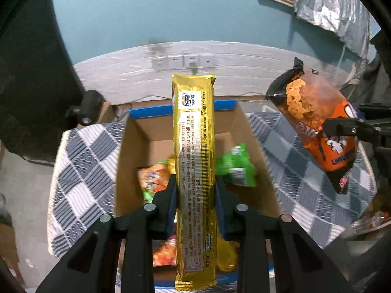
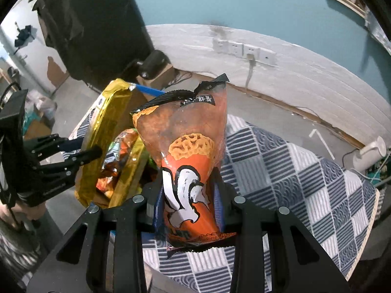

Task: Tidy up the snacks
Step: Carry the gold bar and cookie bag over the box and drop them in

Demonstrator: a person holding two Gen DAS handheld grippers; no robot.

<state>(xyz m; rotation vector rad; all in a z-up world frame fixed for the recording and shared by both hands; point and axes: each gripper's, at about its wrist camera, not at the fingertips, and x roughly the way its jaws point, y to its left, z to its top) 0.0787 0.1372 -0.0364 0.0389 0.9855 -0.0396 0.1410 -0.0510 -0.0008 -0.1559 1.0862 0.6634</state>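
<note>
My left gripper (image 1: pixel 195 193) is shut on a long gold snack pack (image 1: pixel 194 161), held upright over an open cardboard box (image 1: pixel 132 131). Inside the box lie a green packet (image 1: pixel 238 168) and orange packets (image 1: pixel 152 178). My right gripper (image 2: pixel 188 190) is shut on an orange and black snack bag (image 2: pixel 185 146), held up over the checked cloth. That orange bag (image 1: pixel 325 131) hangs to the right of the box in the left wrist view, with the right gripper (image 1: pixel 342 129) clamped on it. From the right wrist view, the gold pack (image 2: pixel 102 141) and left gripper (image 2: pixel 83 152) sit at left.
The box stands on a table covered by a blue and white checked cloth (image 1: pixel 80 161) (image 2: pixel 293 171). Behind are a white wall band with sockets (image 1: pixel 183 61), a black panel (image 2: pixel 97 24) at left and a small cardboard box (image 2: pixel 158 75) on the floor.
</note>
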